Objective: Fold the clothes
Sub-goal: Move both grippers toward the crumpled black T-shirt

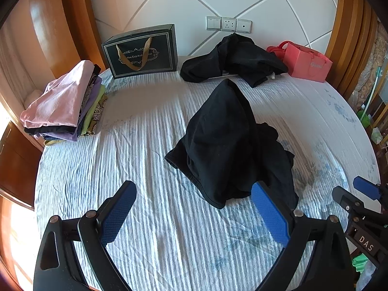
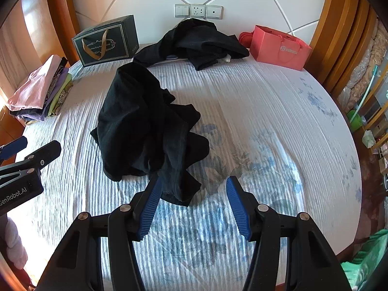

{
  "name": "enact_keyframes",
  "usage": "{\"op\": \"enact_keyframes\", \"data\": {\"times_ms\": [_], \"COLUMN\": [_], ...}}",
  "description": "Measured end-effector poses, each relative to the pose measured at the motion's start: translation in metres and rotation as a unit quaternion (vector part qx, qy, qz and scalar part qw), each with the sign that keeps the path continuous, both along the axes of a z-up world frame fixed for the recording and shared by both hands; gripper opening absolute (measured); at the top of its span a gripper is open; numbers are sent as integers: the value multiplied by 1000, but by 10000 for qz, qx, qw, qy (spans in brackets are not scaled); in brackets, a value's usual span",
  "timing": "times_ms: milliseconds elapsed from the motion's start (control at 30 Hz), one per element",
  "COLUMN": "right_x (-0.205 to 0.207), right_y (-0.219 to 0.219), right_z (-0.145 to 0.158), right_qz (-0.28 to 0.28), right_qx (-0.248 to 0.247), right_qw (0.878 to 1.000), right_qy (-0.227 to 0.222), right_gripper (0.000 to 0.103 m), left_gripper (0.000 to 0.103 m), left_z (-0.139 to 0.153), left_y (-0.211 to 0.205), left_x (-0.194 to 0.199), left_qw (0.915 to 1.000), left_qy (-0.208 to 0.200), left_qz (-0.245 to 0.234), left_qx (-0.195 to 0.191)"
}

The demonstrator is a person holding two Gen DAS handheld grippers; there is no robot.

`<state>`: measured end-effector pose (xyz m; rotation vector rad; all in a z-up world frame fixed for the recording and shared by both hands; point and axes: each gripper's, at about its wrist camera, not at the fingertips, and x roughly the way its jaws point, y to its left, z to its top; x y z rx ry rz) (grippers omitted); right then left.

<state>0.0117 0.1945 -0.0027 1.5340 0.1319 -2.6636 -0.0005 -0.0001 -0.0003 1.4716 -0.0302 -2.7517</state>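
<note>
A crumpled black garment (image 1: 228, 145) lies in a heap on the middle of the bed; it also shows in the right wrist view (image 2: 143, 126). My left gripper (image 1: 194, 194) is open and empty, just in front of the garment's near hem. My right gripper (image 2: 192, 189) is open and empty, with the garment's near corner between its fingertips. A second black garment (image 1: 235, 58) lies bunched at the headboard (image 2: 194, 41). A stack of folded clothes (image 1: 65, 104), pink on top, sits at the bed's left edge (image 2: 41, 92).
The bed has a white and blue ribbed sheet (image 1: 150, 126). A dark gift bag (image 1: 143, 51) stands at the back left and a pink paper bag (image 1: 308, 63) at the back right. Wooden bed frame curves around both sides. Clutter lies on the floor at right.
</note>
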Motion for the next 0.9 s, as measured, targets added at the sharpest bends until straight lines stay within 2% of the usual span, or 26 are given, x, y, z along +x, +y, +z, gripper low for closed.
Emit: {"op": "enact_keyframes", "data": {"times_ms": [900], "right_x": [-3], "right_y": [7], "right_z": [-3], "right_qz": [-113], "right_qx": [-77], "right_qw": [9999], "right_qy": [-63], "right_gripper": [55], "left_gripper": [97], "left_z": [-3], "left_y": [-3], "left_x": [-3], "left_qw": [9998], "left_qy": [-49], "left_qz": [-8], "left_qx": [202]}}
